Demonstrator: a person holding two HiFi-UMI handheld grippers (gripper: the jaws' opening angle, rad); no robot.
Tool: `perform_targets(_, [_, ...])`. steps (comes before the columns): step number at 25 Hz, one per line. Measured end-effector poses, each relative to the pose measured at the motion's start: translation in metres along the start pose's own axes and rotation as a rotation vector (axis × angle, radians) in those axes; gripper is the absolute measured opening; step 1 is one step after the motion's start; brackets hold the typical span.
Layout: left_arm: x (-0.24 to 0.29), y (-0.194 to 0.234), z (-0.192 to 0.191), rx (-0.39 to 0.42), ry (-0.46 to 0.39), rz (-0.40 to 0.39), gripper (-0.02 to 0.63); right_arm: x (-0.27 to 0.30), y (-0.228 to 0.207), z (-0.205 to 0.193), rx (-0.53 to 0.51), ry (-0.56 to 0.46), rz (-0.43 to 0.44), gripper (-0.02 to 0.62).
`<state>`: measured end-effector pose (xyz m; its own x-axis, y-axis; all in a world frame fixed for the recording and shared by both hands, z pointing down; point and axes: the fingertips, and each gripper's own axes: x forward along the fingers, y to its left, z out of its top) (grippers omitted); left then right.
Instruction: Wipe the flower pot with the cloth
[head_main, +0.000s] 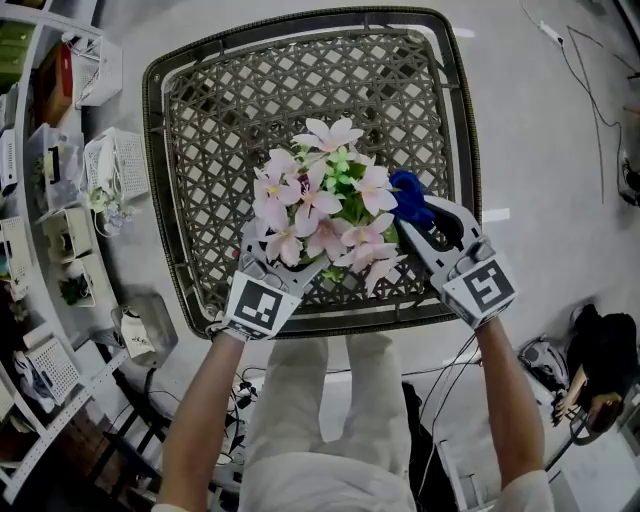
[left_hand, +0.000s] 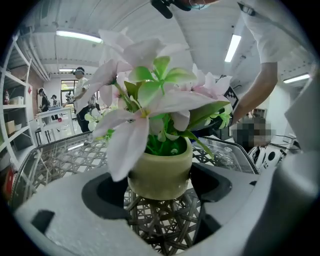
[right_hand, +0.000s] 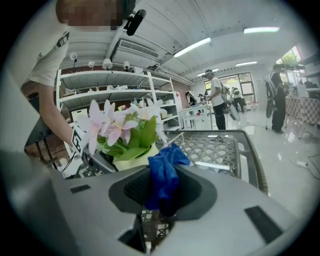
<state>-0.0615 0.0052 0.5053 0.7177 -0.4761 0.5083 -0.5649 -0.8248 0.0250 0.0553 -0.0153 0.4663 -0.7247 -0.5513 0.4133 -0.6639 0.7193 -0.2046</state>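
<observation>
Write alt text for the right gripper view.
The right gripper is shut on a blue cloth, held beside a pale flower pot of pink and white flowers on a woven wicker table. Shelves and several people stand in the background.

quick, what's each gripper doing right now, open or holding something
left gripper: shut on the flower pot, one jaw on each side.
right gripper: shut on the blue cloth.
</observation>
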Motion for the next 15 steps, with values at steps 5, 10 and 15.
perform_targets(5, [0.002, -0.001, -0.001, 0.002, -0.001, 0.002, 0.397, 0.024, -0.019, 0.01, -0.006, 0.006, -0.008, 0.123])
perform_targets(10, [0.001, 0.0, 0.0, 0.011, -0.006, 0.0, 0.397, 0.052, -0.017, 0.021, -0.013, 0.012, 0.071, 0.117])
perform_targets(15, [0.003, -0.003, -0.009, -0.004, 0.001, 0.001, 0.397, 0.067, -0.01, 0.027, -0.094, 0.05, 0.19, 0.117])
